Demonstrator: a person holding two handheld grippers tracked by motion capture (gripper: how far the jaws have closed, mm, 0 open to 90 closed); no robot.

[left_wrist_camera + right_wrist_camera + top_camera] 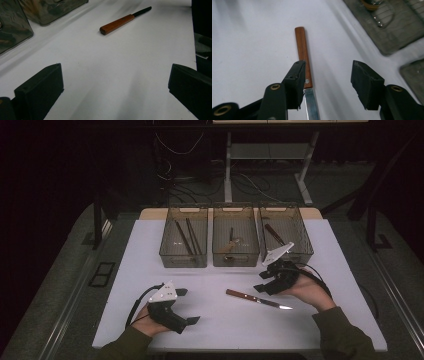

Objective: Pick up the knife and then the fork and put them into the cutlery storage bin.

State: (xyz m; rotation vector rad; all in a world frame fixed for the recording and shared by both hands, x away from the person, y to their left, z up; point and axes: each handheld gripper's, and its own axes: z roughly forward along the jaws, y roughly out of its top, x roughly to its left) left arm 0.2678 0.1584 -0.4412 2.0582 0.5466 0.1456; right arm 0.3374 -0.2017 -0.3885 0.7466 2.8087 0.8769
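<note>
Two hand-held grippers are present, one in each of the person's hands.

The right hand-held gripper (264, 281) is released: in its own view the two black jaws stand apart with nothing pressed between the pads. It hovers over the bench (150, 265) just behind the knife, near the front of the right-hand bin. In the right gripper view (327, 83) one jaw overlaps the junction of handle and blade, the other stands clear over bare bench; whether that jaw touches the knife cannot be told.

The left hand-held gripper (187, 306) is also released. In the left gripper view (115, 85) its two jaws stand wide apart with only bare white surface between them. It sits at the front left of the bench, well apart from the knife.

One knife (257, 299) lies flat on the white bench, between the two grippers and nearer the right one. It has a brown wooden handle (302, 50) pointing toward the left and a steel blade (311, 107) pointing toward the right front. The same knife (117, 23) shows at the far side of the left gripper view.

Three translucent bins stand side by side along the far edge of the bench. The left bin (183, 257) holds several long dark sticks, the exact count unclear. The middle bin (235, 257) holds small utensils too indistinct to count. The right bin (300, 251) holds at least one brown-handled item.
</note>
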